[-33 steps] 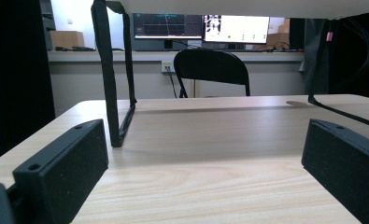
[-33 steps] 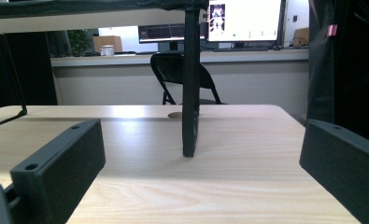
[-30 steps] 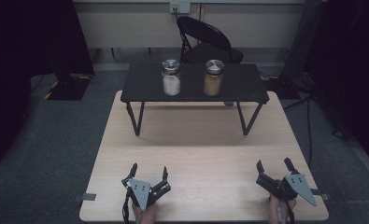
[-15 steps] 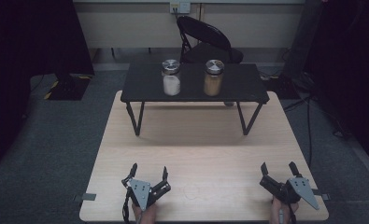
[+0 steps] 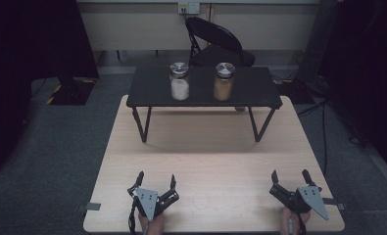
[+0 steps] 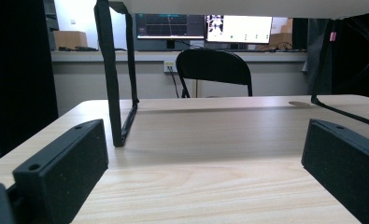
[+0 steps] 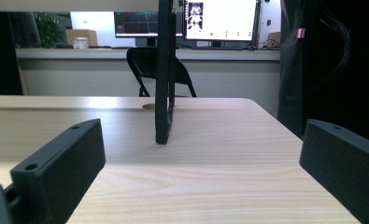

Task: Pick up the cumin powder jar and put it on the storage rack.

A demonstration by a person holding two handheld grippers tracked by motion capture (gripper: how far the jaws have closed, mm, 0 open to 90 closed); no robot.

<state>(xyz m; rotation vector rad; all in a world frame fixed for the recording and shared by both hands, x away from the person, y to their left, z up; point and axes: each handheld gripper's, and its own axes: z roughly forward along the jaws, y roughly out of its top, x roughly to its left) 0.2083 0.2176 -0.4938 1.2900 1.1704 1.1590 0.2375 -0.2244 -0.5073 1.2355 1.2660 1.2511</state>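
Two jars (image 5: 180,81) far beyond both gaping tongs (image 5: 156,181).

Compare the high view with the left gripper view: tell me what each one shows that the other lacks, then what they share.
High view alone: two lidded jars on the black stand, a white-filled jar and a tan-filled jar, plus both tongs from above, the left tongs and right tongs, open and empty near the table's front edge.

Left gripper view alone: lit screens and a cardboard box on a far counter, seen under the stand's top.

Both: the wooden table, the black stand with its leg, and the black chair behind.
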